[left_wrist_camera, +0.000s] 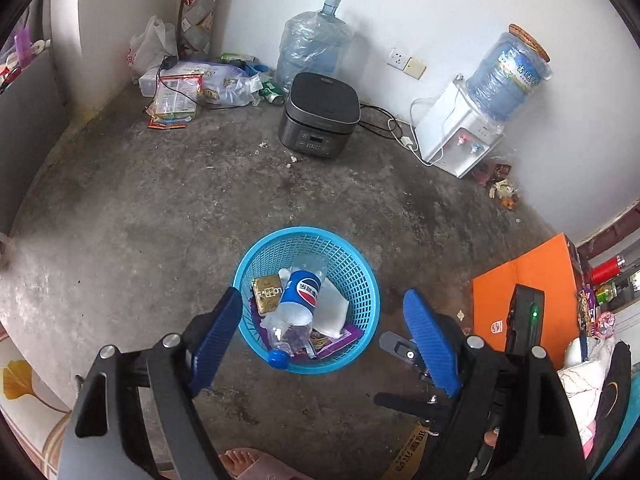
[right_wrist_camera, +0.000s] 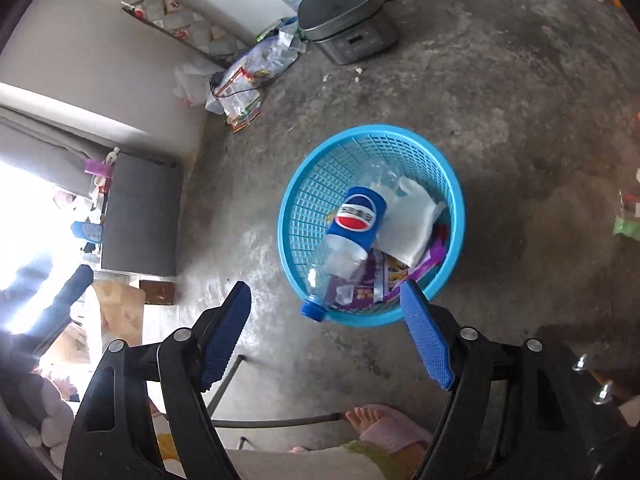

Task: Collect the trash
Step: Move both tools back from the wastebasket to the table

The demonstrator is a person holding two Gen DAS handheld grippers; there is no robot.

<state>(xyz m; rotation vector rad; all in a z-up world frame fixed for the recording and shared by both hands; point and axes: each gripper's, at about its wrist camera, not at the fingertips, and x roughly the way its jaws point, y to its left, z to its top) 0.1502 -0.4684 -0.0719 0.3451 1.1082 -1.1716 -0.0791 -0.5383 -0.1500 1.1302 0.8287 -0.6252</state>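
A blue mesh basket (left_wrist_camera: 360, 280) stands on the concrete floor; it also shows in the right wrist view (right_wrist_camera: 312, 184). In it lie a Pepsi bottle (left_wrist_camera: 298, 296) (right_wrist_camera: 354, 222) with its blue cap over the near rim, a gold packet (left_wrist_camera: 267, 291), white tissue (left_wrist_camera: 332, 308) (right_wrist_camera: 408, 224) and purple wrappers (left_wrist_camera: 340, 338) (right_wrist_camera: 376, 284). My left gripper (left_wrist_camera: 322, 296) is open and empty above the basket's near side. My right gripper (right_wrist_camera: 326, 288) is open and empty, just short of the basket.
A dark rice cooker (left_wrist_camera: 320, 114) (right_wrist_camera: 348, 16), a water dispenser (left_wrist_camera: 460, 136) and an empty water jug (left_wrist_camera: 312, 44) stand by the far wall. Bags and wrappers (left_wrist_camera: 176, 98) lie in the left corner. More wrappers (left_wrist_camera: 500, 188) lie right. An orange box (left_wrist_camera: 524, 292) stands at the right.
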